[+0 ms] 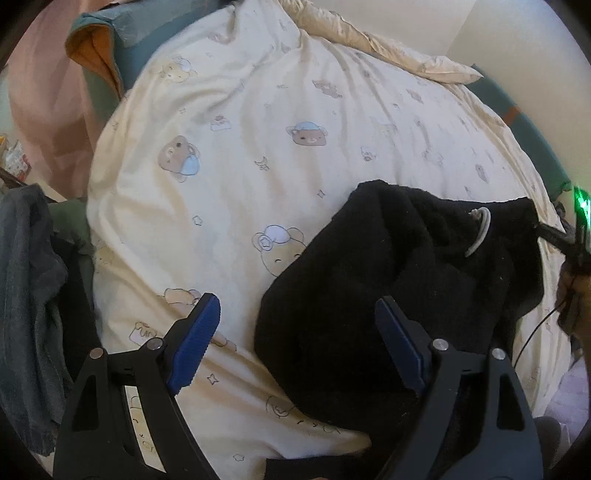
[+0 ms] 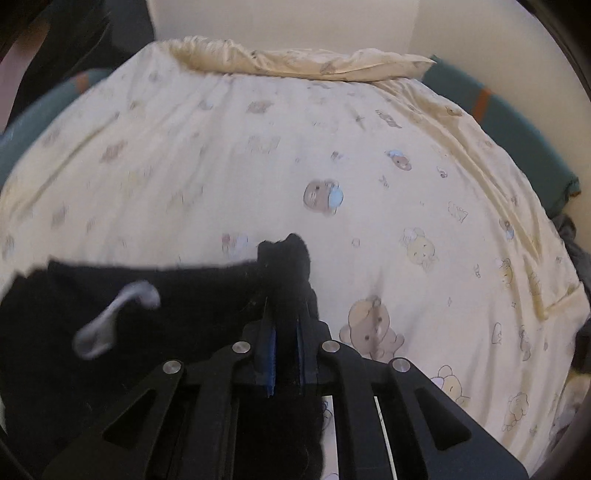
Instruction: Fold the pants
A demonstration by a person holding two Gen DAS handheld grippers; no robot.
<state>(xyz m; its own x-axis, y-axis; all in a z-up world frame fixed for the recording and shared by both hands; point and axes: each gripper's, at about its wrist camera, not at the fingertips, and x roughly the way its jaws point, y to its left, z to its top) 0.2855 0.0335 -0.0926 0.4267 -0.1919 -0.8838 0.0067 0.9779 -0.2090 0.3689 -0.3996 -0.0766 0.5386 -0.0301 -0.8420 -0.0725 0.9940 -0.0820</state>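
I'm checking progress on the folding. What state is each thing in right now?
Black pants: bunched on the bed, not yet folded flat.
Drawstring: loose, lying on the pants.
Right tongs: shut on a pinch of the pants.
Left tongs: open, holding nothing.
Bear-print duvet: spread, wrinkled.

**Setting: home bedroom**

Bed (image 1: 258,92) spread with cream duvet, cartoon-bear print. Matching pillow (image 2: 295,61) at far end against plain wall (image 2: 277,22). Teal sheet edge (image 2: 517,122) beneath. Grey clothing heap (image 1: 26,295) beside bed.
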